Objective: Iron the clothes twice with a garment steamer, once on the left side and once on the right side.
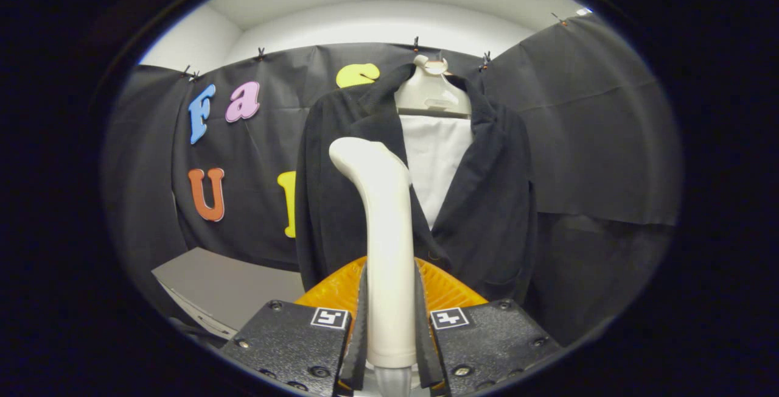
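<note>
We see the gripper (389,348) closed to a narrow gap, both fingers (360,330) pressing against opposite sides of the steamer (383,245), which they hold by its handle. The steamer handle stands upright between the fingers and curves at its top toward the jacket (487,202); its rounded head reaches about as high as the jacket's chest. A grey stub leaves the handle's lower end, below the fingers. Just behind the handle, at its base, lies a ribbed orange piece (450,290), spreading out to either side of it; what it belongs to we cannot tell. Beyond the steamer hangs the dark jacket, open at the front over a white panel (438,165), on a pale hanger (432,92). The steamer head stands before the jacket's lapel on the side nearer the grey board (225,287); whether it touches the cloth we cannot tell. That board lies low, beside the jacket's hem. Behind the jacket hangs the black cloth wall (596,129).
</note>
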### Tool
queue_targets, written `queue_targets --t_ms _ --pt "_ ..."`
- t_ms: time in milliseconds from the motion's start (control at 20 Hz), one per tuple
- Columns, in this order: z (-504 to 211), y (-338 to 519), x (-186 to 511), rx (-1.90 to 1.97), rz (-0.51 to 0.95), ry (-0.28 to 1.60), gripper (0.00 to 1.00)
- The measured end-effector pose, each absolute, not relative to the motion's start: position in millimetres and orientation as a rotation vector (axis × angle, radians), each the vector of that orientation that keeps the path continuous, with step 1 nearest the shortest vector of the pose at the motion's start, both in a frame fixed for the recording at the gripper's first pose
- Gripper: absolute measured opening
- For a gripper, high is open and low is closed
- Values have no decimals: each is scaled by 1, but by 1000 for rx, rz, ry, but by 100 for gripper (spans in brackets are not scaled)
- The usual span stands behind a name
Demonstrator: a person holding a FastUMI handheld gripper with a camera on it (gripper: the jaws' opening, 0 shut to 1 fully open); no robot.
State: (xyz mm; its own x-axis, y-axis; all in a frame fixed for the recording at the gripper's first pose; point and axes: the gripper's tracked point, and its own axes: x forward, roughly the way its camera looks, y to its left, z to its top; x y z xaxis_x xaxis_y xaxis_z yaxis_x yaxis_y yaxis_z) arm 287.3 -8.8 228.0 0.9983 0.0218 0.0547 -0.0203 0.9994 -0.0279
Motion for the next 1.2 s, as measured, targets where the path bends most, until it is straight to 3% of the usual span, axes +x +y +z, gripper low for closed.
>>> queue_targets --t_ms 1200 --pt "128 -27 288 -82 -17 129 36"
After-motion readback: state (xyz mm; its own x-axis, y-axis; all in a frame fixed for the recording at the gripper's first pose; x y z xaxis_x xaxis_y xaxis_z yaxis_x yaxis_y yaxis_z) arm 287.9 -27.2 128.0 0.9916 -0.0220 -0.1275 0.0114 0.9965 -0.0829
